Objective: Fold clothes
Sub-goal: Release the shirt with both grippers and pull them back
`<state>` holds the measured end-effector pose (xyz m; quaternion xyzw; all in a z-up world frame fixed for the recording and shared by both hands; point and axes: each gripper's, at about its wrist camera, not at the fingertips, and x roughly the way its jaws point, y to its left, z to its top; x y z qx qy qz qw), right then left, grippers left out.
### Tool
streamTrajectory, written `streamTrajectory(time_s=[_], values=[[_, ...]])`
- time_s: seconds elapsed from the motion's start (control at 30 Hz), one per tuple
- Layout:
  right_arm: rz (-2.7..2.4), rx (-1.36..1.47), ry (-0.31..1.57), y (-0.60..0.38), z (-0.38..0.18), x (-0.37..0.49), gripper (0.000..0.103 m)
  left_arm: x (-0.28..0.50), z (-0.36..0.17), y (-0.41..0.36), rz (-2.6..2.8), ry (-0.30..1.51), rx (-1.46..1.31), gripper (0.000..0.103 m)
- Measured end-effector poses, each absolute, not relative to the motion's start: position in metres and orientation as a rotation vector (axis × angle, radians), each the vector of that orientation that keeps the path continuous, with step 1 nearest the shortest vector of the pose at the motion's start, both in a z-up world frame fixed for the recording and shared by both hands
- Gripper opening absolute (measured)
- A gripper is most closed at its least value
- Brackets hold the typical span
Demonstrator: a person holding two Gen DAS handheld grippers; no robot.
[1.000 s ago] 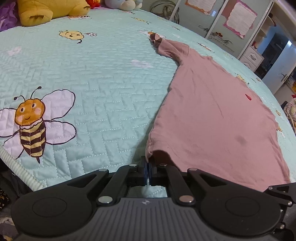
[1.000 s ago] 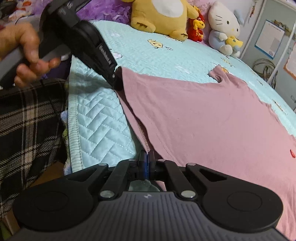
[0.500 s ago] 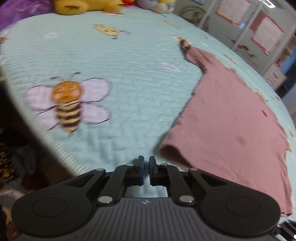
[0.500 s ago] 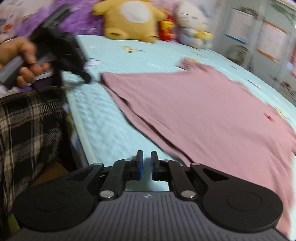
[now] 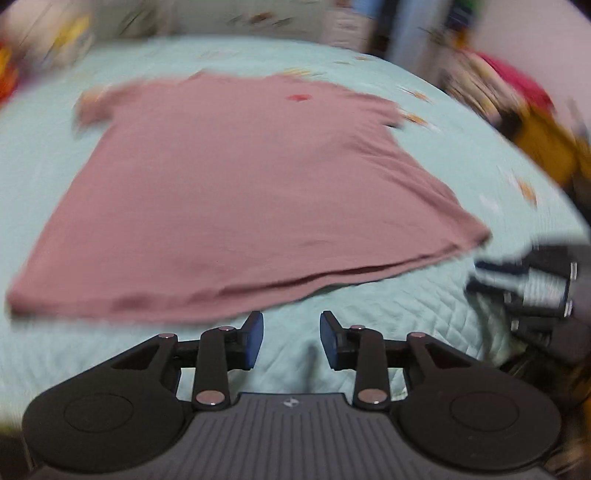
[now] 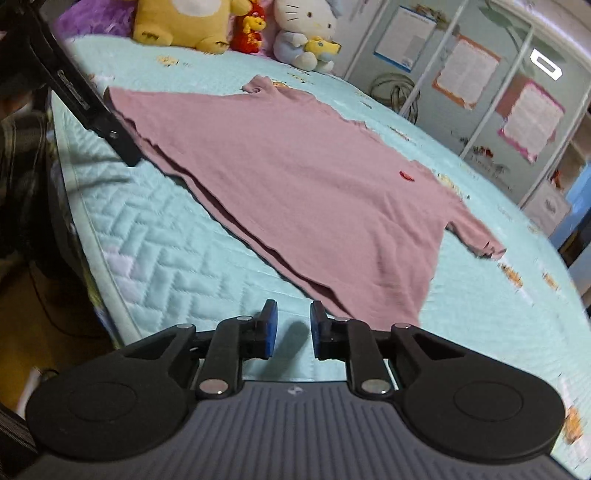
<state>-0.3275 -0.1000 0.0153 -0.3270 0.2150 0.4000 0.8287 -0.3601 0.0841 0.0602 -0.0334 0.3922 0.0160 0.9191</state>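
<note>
A dusty-pink T-shirt (image 5: 236,192) lies spread flat on the mint quilted bed (image 5: 369,306), with a small red mark on its chest (image 6: 406,176). My left gripper (image 5: 291,339) is open and holds nothing, just short of the hem over bare quilt. My right gripper (image 6: 291,325) is open too, next to the shirt's near right corner, with nothing between its fingers. The right wrist view has the left gripper (image 6: 125,149) at upper left, its tip by the hem's far corner. In the blurred left wrist view, the right gripper (image 5: 517,284) shows at the right edge.
A yellow plush (image 6: 181,22), a small red toy (image 6: 251,33) and a white cat plush (image 6: 303,33) sit at the head of the bed. The bed's edge (image 6: 85,236) drops off on the left. Cabinet doors with papers (image 6: 469,70) stand behind.
Both grippers were shut on the shirt's hem corners a second ago; they have let go, opened wide and drawn back. The left view has swung round to face the shirt.
</note>
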Motion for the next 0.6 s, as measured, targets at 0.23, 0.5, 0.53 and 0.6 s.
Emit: streamTrajectory(time_s=[0.23, 0.5, 0.53, 0.6], values=[[0.887, -0.668, 0.453, -0.108, 0.016, -0.314, 0.038, -0.341, 0.049, 0.050, -0.156, 0.821, 0.115, 0.041], [0.960, -0.732, 0.555, -0.104, 0.019, -0.290, 0.038, -0.328, 0.038, 0.044, -0.226, 0.868, 0.191, 0.044], [0.969, -0.741, 0.569, -0.104, 0.019, -0.287, 0.038, -0.325, 0.037, 0.045, -0.230, 0.876, 0.187, 0.045], [0.997, -0.716, 0.631, -0.101, 0.021, -0.276, 0.039, -0.320, 0.035, 0.048, -0.236, 0.893, 0.172, 0.048]])
